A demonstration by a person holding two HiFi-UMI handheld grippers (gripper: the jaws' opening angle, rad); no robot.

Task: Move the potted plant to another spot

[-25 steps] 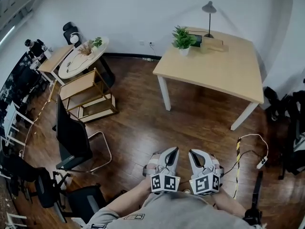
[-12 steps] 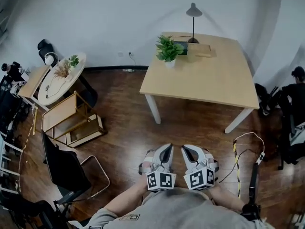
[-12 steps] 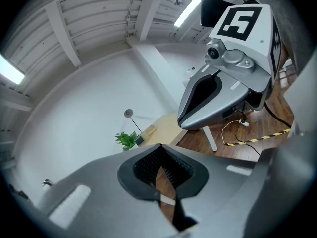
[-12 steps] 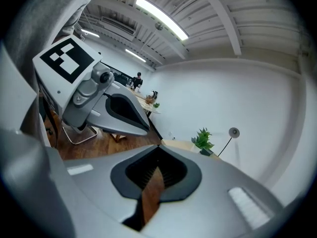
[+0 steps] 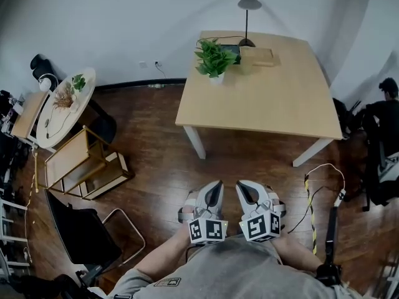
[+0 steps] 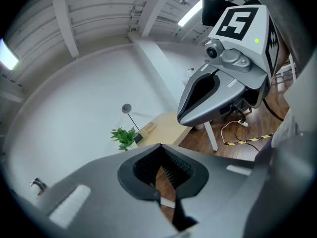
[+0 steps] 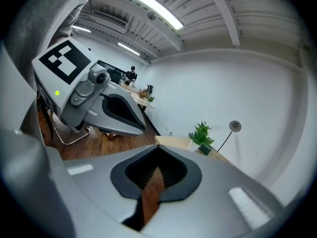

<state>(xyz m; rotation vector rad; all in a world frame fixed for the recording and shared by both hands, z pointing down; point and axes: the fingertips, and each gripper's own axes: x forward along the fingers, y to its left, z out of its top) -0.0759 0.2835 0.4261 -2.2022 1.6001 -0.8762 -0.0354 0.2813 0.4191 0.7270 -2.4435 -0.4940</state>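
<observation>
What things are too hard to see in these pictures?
- Potted plant: head view, its leaves hide most of the pot.
- Dark object behind it: head view, partly hidden by leaves and too small to name.
- Table: head view, the tabletop hides its far legs.

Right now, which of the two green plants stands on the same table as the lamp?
The bushy potted plant on the square wooden table, beside the black lamp. The smaller plant sits on the round white table, which has no lamp.
</observation>
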